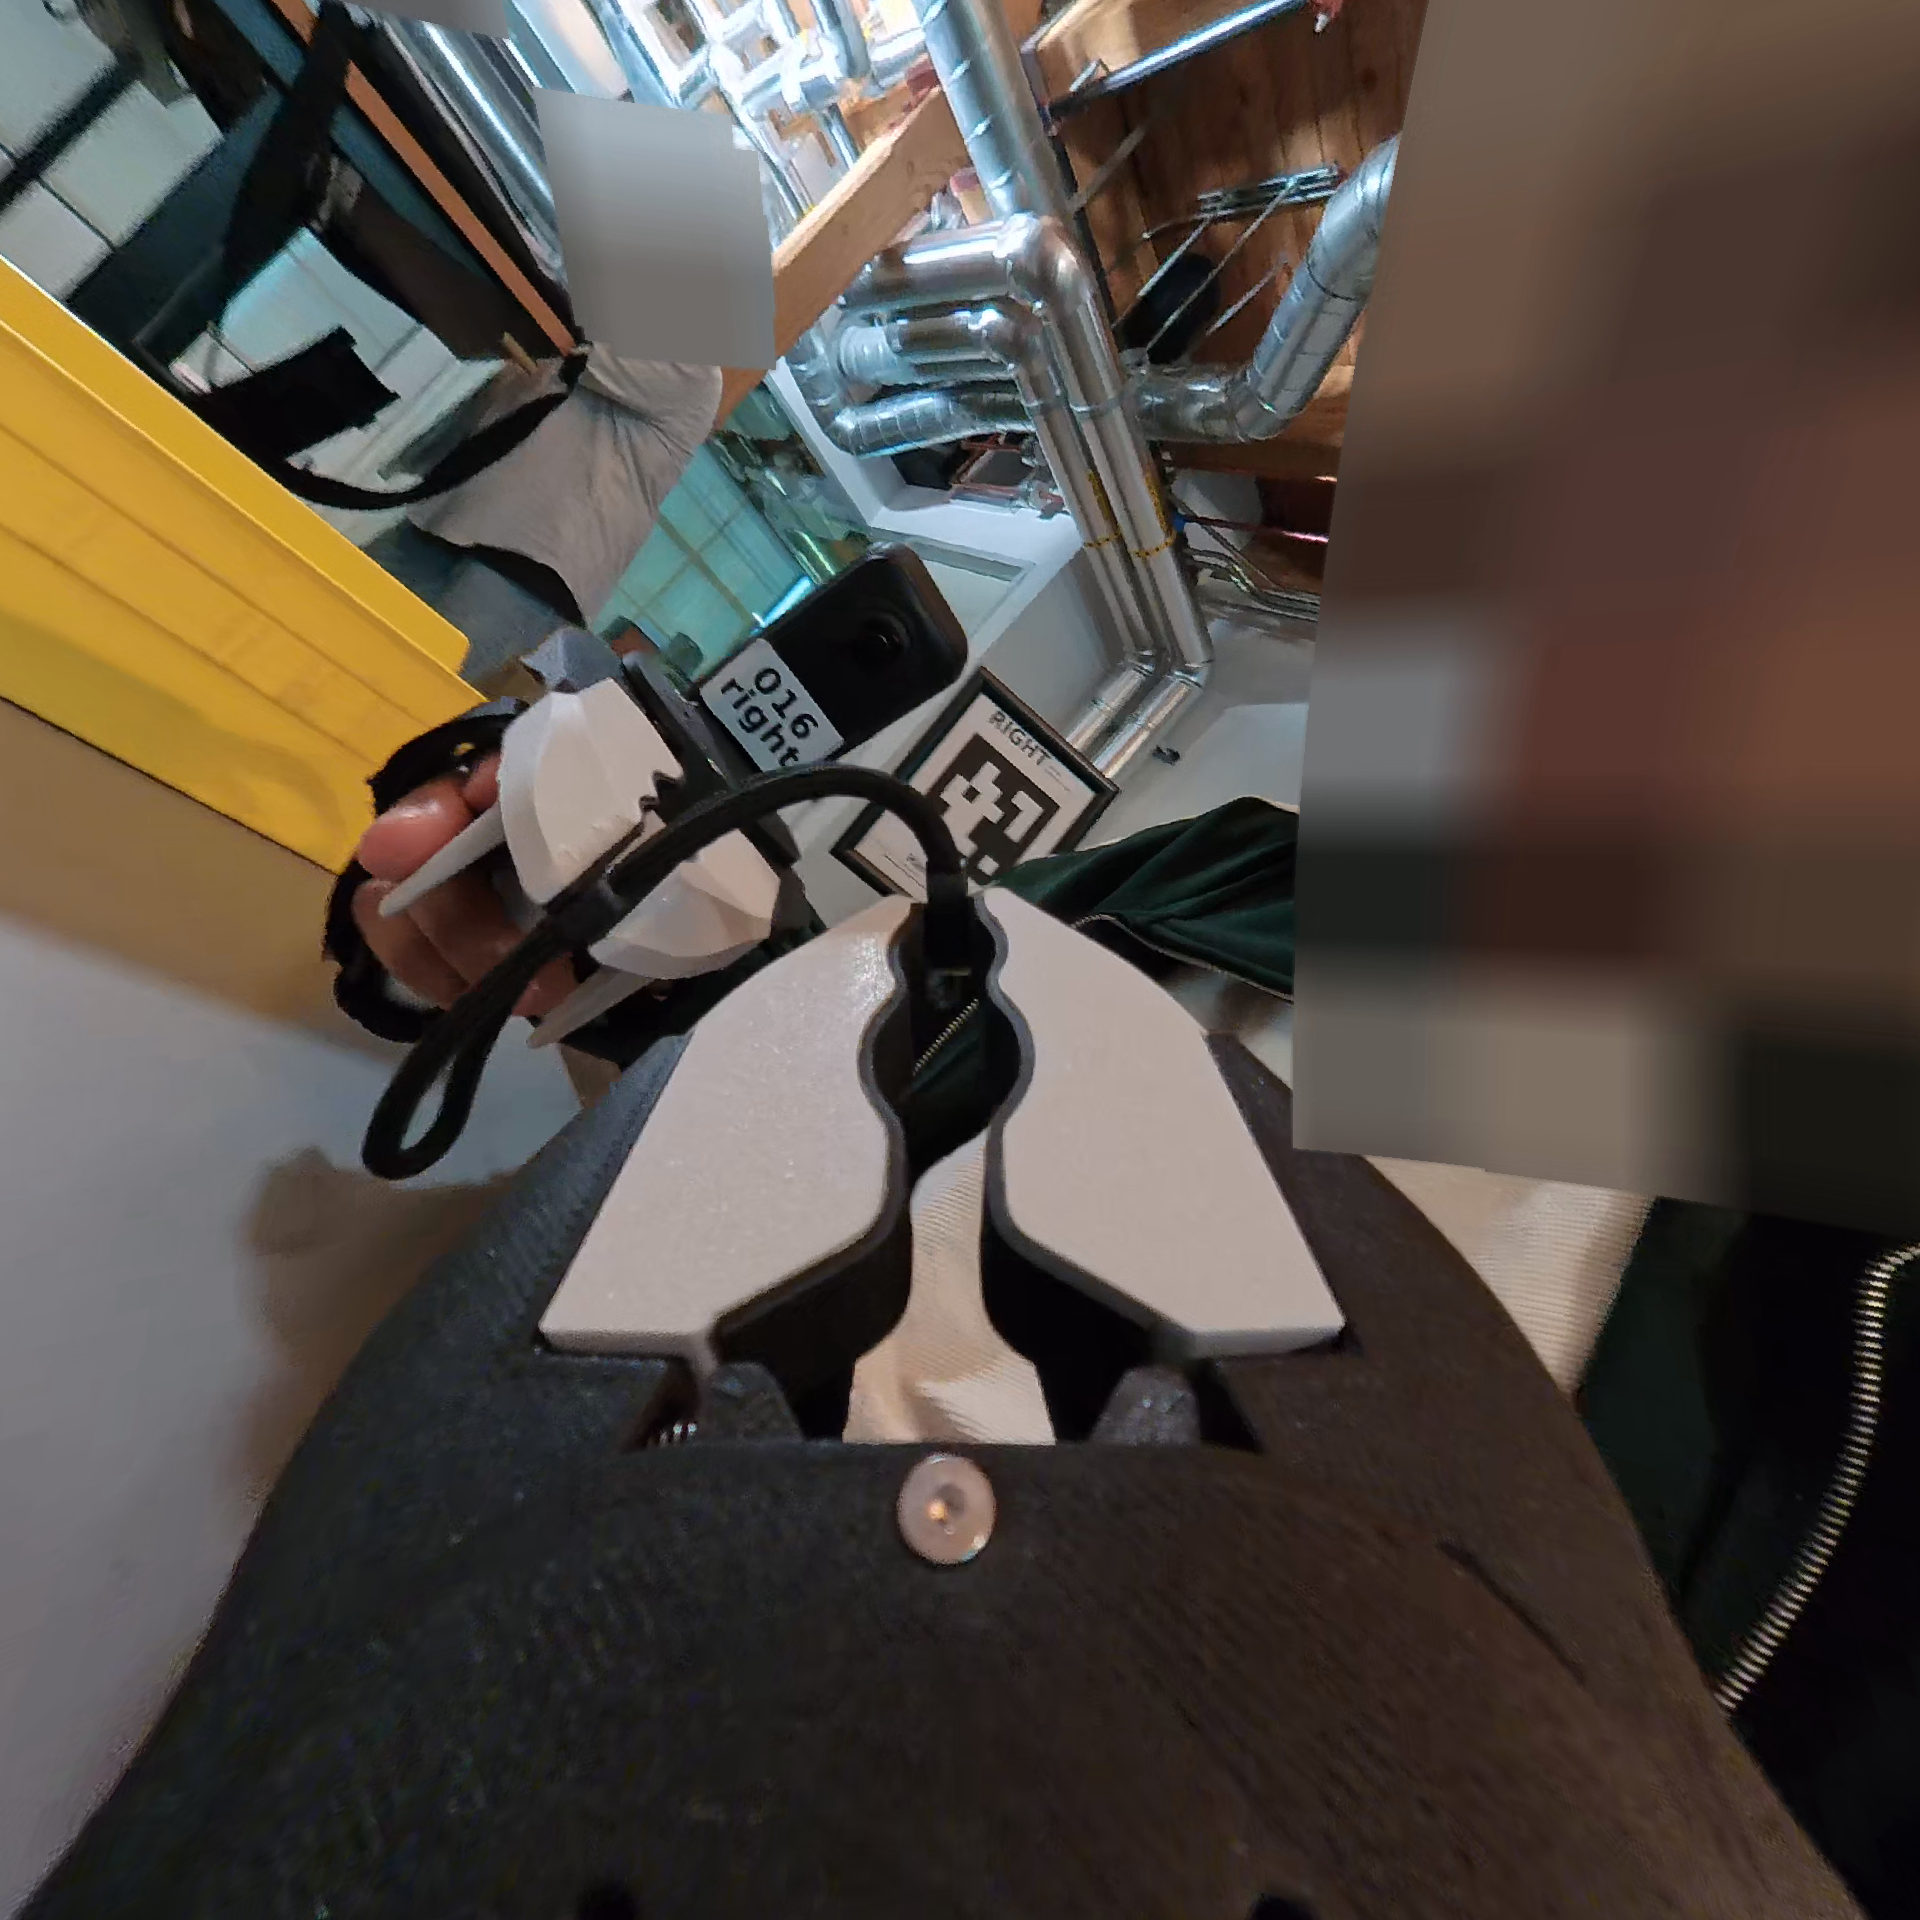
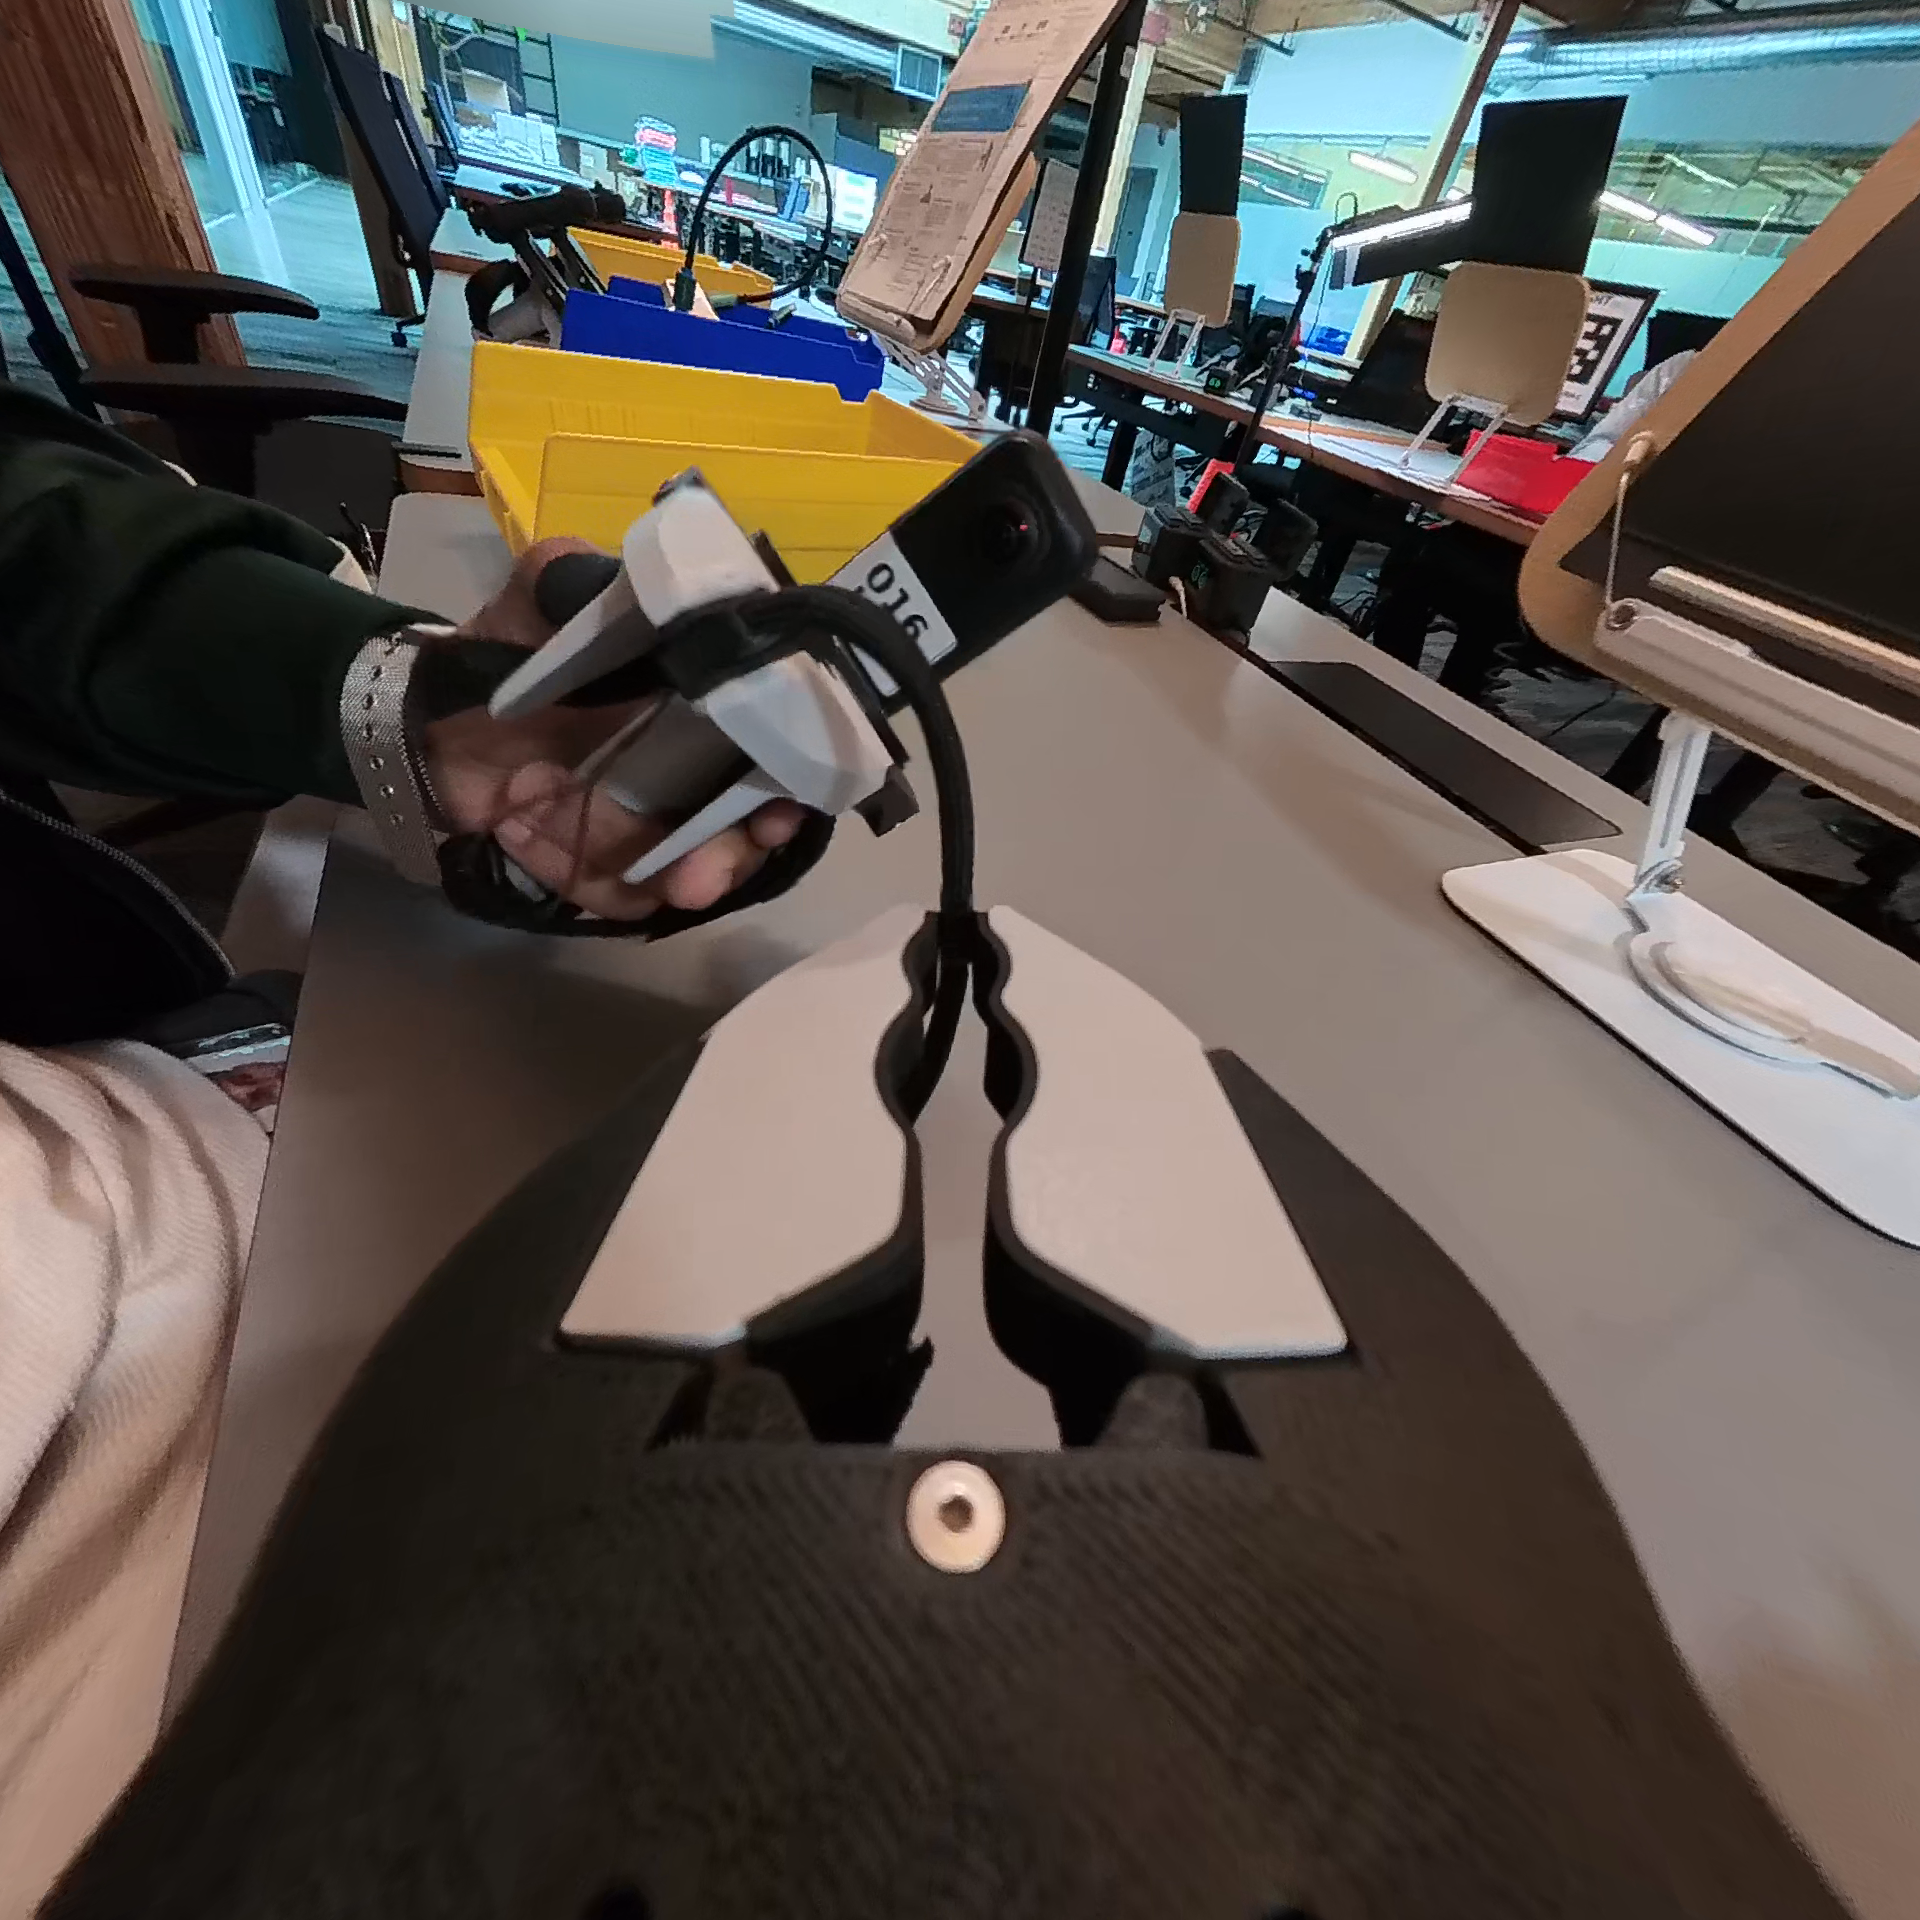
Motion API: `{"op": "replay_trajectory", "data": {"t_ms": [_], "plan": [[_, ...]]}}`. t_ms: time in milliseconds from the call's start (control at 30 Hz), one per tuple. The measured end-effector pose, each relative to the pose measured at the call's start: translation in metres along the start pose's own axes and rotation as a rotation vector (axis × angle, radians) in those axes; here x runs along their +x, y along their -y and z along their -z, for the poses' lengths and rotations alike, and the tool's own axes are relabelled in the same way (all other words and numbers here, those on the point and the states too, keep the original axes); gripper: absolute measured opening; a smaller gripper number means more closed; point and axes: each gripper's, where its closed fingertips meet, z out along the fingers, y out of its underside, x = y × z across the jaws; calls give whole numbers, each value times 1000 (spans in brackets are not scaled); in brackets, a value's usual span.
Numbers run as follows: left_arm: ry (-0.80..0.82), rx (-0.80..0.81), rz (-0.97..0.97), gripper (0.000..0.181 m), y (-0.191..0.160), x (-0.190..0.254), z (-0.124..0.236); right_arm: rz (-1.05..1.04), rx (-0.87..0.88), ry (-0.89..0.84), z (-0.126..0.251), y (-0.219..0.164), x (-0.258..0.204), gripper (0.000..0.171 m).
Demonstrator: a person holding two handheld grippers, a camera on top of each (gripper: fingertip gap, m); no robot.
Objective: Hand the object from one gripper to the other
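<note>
Black braided cable (image 2: pixel 951 821) arches in air above tabletop (image 2: pixel 1195 831), spanning both tools. Right hand-held gripper (image 2: pixel 954 935) pinches one end at fingertips, closed on cable. Left hand-held gripper (image 1: pixel 948 914) likewise clamped on cable near connector; rest of cable droops in loop (image 1: pixel 426 1081) beside right gripper's body. Judgement: mid-handover, both ends held so cable cannot drop before one releases. Yellow bin (image 2: pixel 665 436) behind cable.
</note>
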Motion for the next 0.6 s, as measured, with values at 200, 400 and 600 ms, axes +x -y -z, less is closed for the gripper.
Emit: {"op": "replay_trajectory", "data": {"t_ms": [200,400,600], "plan": [[91,71,-77,36,10,-11,5,-83,87,-82,12,23,17,6],[85,86,-47,36,10,-14,8,-167,41,-323,74,64,76,6],[113,-10,-31,27,-1,-18,6,-191,-170,-856,230,51,177,6]]}}
